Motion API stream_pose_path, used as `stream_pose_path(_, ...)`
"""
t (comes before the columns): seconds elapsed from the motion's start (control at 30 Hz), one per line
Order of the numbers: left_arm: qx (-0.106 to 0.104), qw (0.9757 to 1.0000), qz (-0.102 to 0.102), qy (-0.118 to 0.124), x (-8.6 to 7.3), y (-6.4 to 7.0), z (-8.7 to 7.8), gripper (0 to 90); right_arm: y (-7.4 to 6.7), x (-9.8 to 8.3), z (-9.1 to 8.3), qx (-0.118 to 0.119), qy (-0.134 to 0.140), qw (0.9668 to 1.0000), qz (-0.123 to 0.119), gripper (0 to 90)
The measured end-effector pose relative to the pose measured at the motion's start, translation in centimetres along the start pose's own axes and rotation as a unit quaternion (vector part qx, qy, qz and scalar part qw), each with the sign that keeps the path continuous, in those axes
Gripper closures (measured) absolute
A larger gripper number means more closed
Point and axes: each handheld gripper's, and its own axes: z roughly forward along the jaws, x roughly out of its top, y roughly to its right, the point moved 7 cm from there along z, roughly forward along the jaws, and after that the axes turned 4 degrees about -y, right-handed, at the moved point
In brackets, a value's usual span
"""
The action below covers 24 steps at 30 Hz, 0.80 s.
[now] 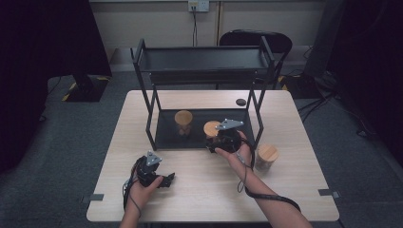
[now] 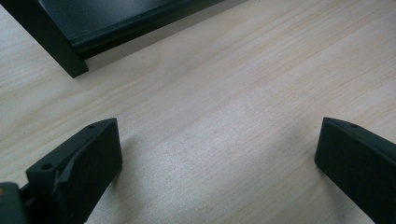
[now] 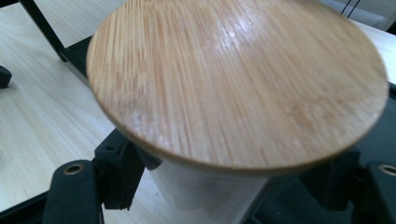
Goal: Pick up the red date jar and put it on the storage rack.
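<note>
A glass jar with a round bamboo lid is clamped at its body between the two black jaws of my right gripper. In the high view this jar is at the front right of the black rack's lower shelf, with my right gripper shut on it. A second lidded jar stands on that shelf to the left. A third jar stands on the table right of the rack. My left gripper rests low over the table near the front, open, with bare wood between its fingers.
The two-tier black rack stands mid-table; one of its legs is ahead of my left gripper. A small dark round object lies behind the rack. A black chair stands beyond the table's far edge.
</note>
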Motion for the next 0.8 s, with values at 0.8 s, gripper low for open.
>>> stream_pose_path(0.8,0.0,1.0,0.0,0.0,0.0,0.0,0.0,0.3,0.6,1.0,1.7,-0.004,-0.001,1.0,0.006,25.1)
